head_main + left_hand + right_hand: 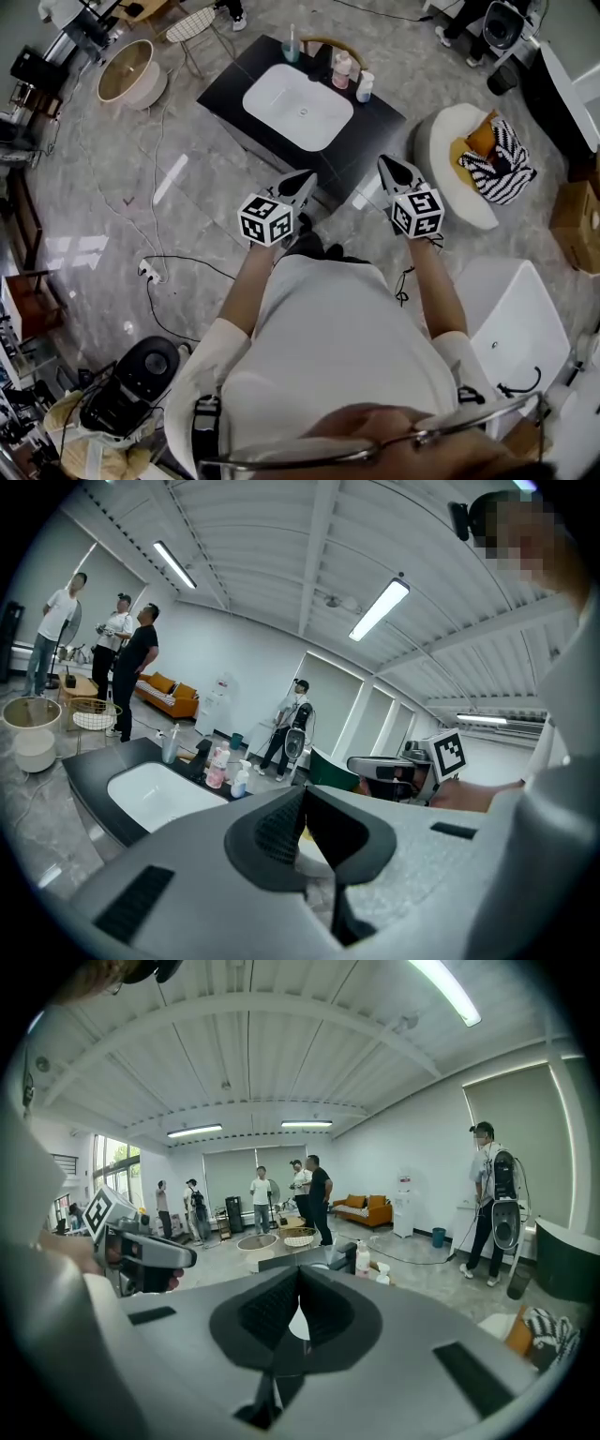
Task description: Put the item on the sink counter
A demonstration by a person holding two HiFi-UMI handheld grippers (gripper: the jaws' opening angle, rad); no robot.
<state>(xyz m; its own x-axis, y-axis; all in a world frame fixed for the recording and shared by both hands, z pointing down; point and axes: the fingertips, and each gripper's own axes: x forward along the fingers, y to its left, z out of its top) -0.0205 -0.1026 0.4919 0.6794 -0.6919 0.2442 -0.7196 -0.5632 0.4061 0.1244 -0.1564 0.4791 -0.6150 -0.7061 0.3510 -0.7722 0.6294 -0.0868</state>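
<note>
Left hand-held gripper [306, 180] and right hand-held gripper [386, 169] both closed, empty, short of the table [230, 105]. Can't tell which item is meant. Maybe the striped cloth [502, 161] on the seat [441, 131], well off the table: soft, light. Pinch a fold.

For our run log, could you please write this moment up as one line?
stage: no item held | left gripper: shut, empty | right gripper: shut, empty | black sink counter with white basin: ahead, untouched

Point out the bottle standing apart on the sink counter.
The clear bluish bottle, alone at the far edge; the pink bottle and white bottle stand close together to its right.
</note>
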